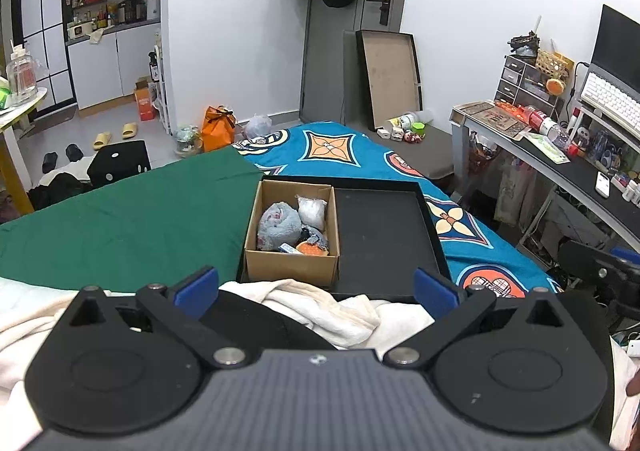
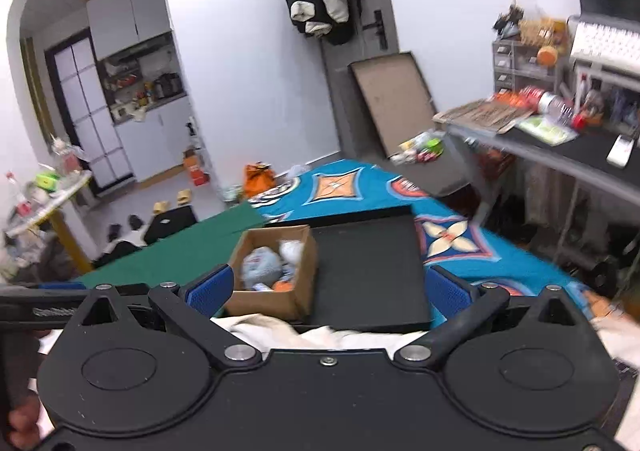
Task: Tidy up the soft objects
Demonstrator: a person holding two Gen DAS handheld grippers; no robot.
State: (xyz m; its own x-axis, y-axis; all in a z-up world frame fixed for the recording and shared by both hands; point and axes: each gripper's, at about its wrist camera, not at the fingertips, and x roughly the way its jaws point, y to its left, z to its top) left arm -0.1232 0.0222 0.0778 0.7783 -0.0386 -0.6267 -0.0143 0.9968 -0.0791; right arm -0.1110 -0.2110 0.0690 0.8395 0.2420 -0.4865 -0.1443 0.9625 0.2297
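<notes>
Soft things, a grey towel roll (image 1: 278, 225) among them, sit in the cardboard box (image 1: 291, 265) filling the left half of the black tray (image 1: 384, 239) on the bed. A cream cloth (image 1: 320, 307) lies loose at the tray's near edge. Left gripper (image 1: 316, 287) and right gripper (image 2: 328, 291) both hang wide and empty above it. Likely step: starting a pick. Next calls for lowering onto the cloth and pinching a fold.

We see a bright room with soft, even light and only faint shadows. The left wrist picture is sharp. The right wrist picture is smeared, most of all at the tabletop (image 2: 560, 155) on the right and the cardboard box (image 2: 276, 271). Both pictures bend at the edges, and the corners go dark.
</notes>
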